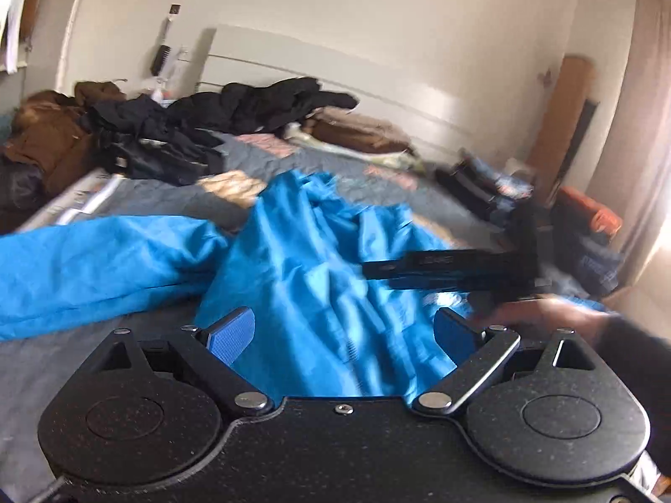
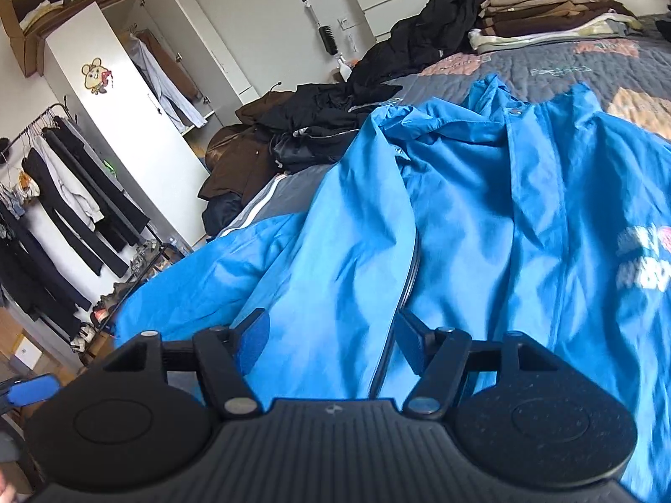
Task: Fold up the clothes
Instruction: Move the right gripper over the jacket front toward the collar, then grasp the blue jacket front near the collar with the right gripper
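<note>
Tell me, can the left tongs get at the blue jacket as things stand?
Probably yes. The left tongs stand open just over the blue jacket, which lies spread on the bed with nothing between. The right tongs cross further along the jacket, to one side, so the near fabric looks free.

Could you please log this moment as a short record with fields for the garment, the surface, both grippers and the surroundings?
garment: blue jacket, spread unfolded, front up, one sleeve toward the bed's edge
surface: bed with grey quilt
left gripper: open over the jacket, gripping nothing
right gripper: open, jacket fabric below, not pinched
other clothes: dark clothes pile; folded stack near the headboard
background: white wardrobe, clothes rack
</note>
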A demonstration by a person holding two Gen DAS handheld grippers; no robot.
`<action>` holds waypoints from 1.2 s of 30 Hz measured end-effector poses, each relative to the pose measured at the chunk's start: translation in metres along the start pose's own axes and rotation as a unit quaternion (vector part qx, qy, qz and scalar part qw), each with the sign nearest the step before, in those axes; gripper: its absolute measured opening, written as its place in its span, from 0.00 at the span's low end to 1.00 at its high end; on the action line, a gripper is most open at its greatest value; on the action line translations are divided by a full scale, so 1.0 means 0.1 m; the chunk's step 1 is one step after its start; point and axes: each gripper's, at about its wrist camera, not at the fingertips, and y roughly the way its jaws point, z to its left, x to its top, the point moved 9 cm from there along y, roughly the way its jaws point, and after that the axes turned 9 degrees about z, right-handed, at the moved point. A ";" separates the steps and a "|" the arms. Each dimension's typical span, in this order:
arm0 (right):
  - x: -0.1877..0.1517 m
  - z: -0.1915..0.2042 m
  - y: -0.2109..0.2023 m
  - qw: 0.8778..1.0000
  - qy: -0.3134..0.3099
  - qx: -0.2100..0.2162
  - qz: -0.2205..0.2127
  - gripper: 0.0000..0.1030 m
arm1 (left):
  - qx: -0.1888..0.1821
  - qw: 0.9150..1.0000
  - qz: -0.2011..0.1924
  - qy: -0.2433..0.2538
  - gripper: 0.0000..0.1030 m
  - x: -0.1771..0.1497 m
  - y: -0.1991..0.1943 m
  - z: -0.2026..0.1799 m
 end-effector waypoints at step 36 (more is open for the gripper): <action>0.71 0.31 1.00 0.987 -0.143 0.067 0.001 0.70 | 0.040 0.998 -0.004 -0.048 0.89 -0.04 0.35 0.12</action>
